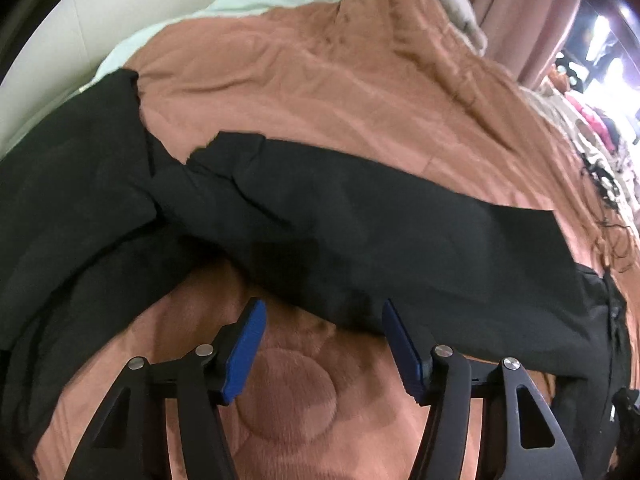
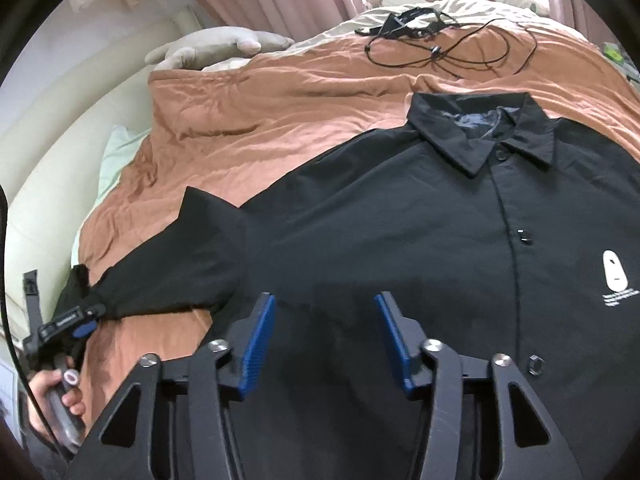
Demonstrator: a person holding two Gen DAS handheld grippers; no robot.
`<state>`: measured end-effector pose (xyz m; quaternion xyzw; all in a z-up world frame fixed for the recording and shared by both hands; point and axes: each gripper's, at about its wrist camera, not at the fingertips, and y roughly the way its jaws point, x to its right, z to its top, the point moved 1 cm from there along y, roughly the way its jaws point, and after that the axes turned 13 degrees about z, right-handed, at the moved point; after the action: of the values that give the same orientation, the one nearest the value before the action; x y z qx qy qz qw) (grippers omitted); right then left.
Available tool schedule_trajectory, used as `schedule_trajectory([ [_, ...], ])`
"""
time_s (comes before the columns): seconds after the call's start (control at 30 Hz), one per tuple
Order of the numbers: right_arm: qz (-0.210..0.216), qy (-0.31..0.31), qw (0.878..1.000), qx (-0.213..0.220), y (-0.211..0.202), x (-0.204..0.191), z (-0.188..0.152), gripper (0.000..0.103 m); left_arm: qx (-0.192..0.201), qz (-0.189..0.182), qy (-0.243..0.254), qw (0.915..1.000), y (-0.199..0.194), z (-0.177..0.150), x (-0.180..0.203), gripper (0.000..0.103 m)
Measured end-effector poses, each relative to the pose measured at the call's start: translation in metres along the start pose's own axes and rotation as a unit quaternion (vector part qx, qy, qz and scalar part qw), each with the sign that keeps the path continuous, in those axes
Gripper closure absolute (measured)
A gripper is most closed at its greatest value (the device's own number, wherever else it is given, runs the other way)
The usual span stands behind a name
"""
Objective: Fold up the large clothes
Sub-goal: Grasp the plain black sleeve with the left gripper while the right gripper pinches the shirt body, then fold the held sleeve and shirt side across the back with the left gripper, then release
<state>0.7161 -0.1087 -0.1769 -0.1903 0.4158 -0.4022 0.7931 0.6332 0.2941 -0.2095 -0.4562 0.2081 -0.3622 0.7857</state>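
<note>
Both wrist cameras look steeply down along their fingers, close above the bed [image 1: 360,92]. Left view covers the black shirt [image 2: 400,232] sleeve; right view its front. Both share the sleeve.

White chest print [image 2: 616,278] too small to read; black shirt [image 2: 400,220] cut off right and near; far clutter [image 1: 592,116] blurred.

I see shirt [image 2: 400,240] flat on bedspread [image 2: 280,120], collar toward far edge; cable [image 2: 452,52] beyond collar.
</note>
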Motion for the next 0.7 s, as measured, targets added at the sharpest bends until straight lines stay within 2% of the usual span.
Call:
schedule_trajectory([
  [0.07,0.005,-0.001,1.0,-0.004,0.007,-0.001,0.001,0.059,-0.016,0.009,-0.006,0.9998,0.015,0.002,0.0,0.041],
  [0.13,0.012,-0.001,1.0,-0.008,0.015,-0.005,0.001,0.062,-0.01,0.019,-0.012,0.9997,0.024,0.007,0.0,0.041],
  [0.17,0.016,0.001,1.0,-0.009,0.018,-0.005,0.002,0.068,-0.008,0.02,-0.017,0.9996,0.026,0.01,-0.001,0.041],
  [0.2,0.021,0.006,1.0,-0.013,0.022,-0.005,0.001,0.072,-0.006,0.022,-0.023,0.9995,0.027,0.011,0.0,0.047],
  [0.23,0.029,0.014,0.999,-0.018,0.027,-0.006,0.001,0.086,-0.004,0.025,-0.031,0.9992,0.027,0.014,0.0,0.062],
  [0.27,0.04,0.02,0.999,-0.024,0.031,-0.005,0.0,0.096,-0.004,0.028,-0.034,0.999,0.027,0.017,0.0,0.071],
  [0.3,0.052,0.03,0.998,-0.03,0.036,-0.005,-0.001,0.096,-0.005,0.028,-0.036,0.9989,0.025,0.019,0.001,0.083],
  [0.33,0.059,0.034,0.997,-0.03,0.037,-0.005,-0.002,0.096,-0.002,0.018,-0.04,0.999,0.022,0.021,-0.001,0.09],
  [0.4,0.072,0.042,0.996,-0.031,0.042,-0.007,-0.002,0.096,0.014,-0.002,-0.042,0.999,0.012,0.023,-0.002,0.096],
  [0.47,0.086,0.054,0.994,-0.03,0.046,-0.008,0.0,0.096,0.042,-0.019,-0.045,0.9979,-0.008,0.027,-0.005,0.097],
  [0.6,0.109,0.071,0.991,-0.018,0.06,-0.01,0.007,0.096,0.071,-0.053,-0.046,0.9949,-0.04,0.035,-0.008,0.099],
  [0.7,0.104,0.079,0.991,-0.034,0.082,-0.009,0.007,0.096,0.086,-0.07,-0.041,0.993,-0.064,0.041,-0.005,0.1],
])
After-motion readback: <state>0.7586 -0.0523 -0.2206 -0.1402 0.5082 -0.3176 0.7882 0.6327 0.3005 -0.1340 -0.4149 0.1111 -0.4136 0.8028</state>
